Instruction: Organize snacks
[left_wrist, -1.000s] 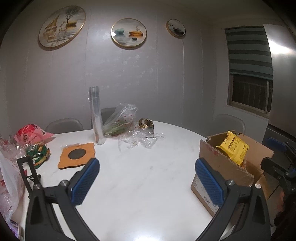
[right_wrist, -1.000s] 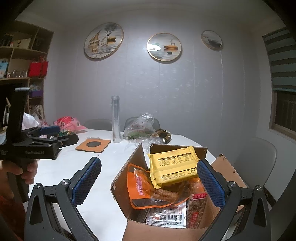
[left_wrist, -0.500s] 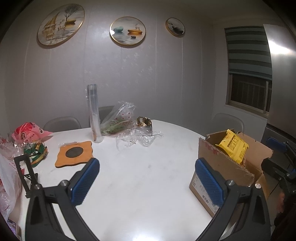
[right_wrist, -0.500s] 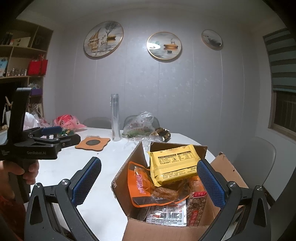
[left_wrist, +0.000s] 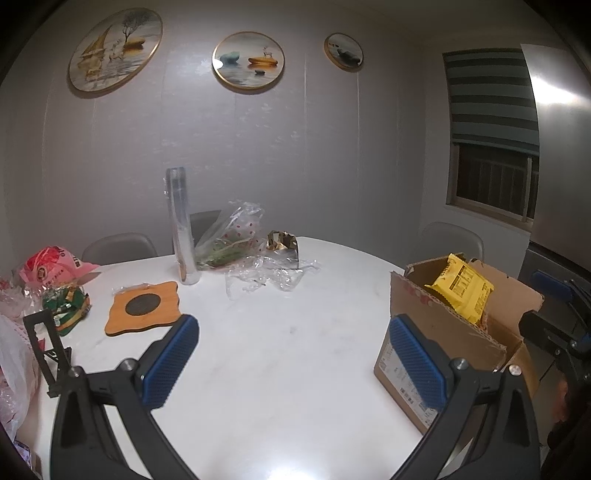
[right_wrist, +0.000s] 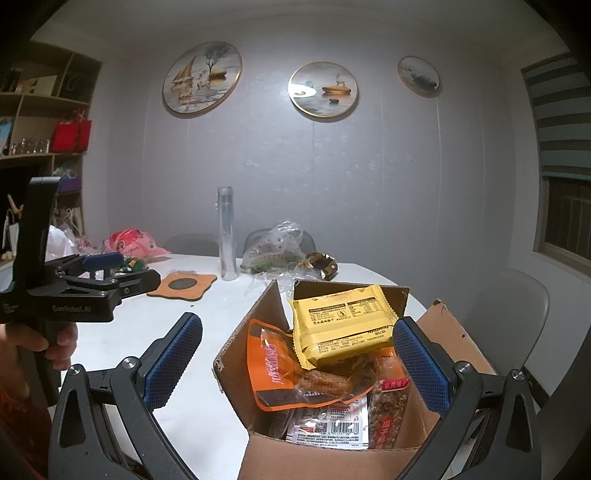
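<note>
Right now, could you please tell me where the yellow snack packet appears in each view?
Left wrist: yellow snack packet at right, poking out of the cardboard box.
Right wrist: lower centre, atop the box's other snacks.
Shared landmark: the tall clear cylinder standing behind the wooden coaster.

Pale wall (left_wrist: 295, 147), 3 plaques, perhaps painted.

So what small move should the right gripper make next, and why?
Probably ease the right gripper down onto the yellow packet. Its fingers stand wide open and empty over the open cardboard box, and that packet lies on top of the other snacks, easiest to reach.
</note>
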